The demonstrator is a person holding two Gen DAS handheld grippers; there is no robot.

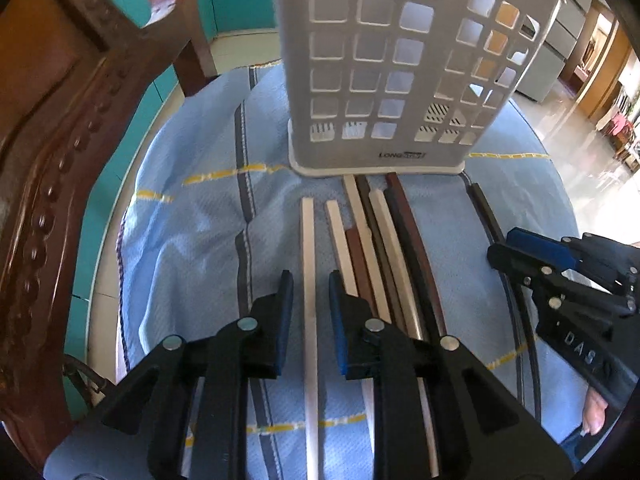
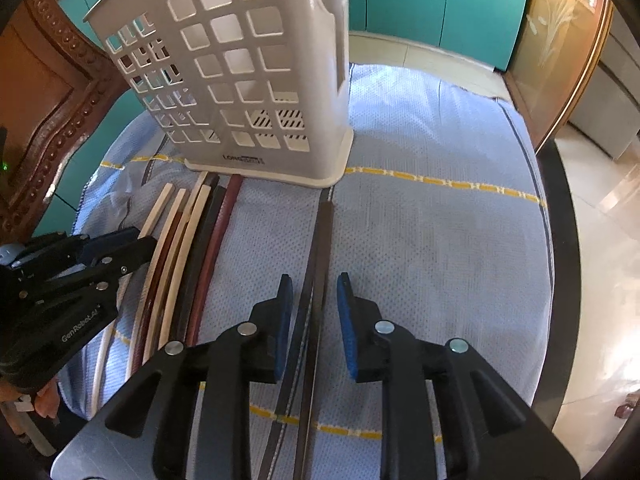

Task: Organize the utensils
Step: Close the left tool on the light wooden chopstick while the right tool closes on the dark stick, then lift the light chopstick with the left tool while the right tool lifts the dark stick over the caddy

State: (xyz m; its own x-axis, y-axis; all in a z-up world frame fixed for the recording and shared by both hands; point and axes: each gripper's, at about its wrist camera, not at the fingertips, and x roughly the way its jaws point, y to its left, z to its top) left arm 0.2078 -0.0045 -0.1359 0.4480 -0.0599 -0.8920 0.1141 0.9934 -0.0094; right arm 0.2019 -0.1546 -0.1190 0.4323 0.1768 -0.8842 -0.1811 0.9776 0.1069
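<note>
A white perforated utensil basket stands upright on a blue cloth; it also shows in the right wrist view. In front of it lie several chopsticks: pale, brown and dark ones in a row. My left gripper is open, its fingers on either side of the leftmost pale chopstick. My right gripper is open, its fingers on either side of a pair of dark chopsticks lying apart at the right. The right gripper shows in the left wrist view, the left gripper in the right wrist view.
The blue cloth with yellow and grey stripes covers a round dark-rimmed table. A carved wooden chair stands at the left. Teal cabinets are behind. Tiled floor lies at the right.
</note>
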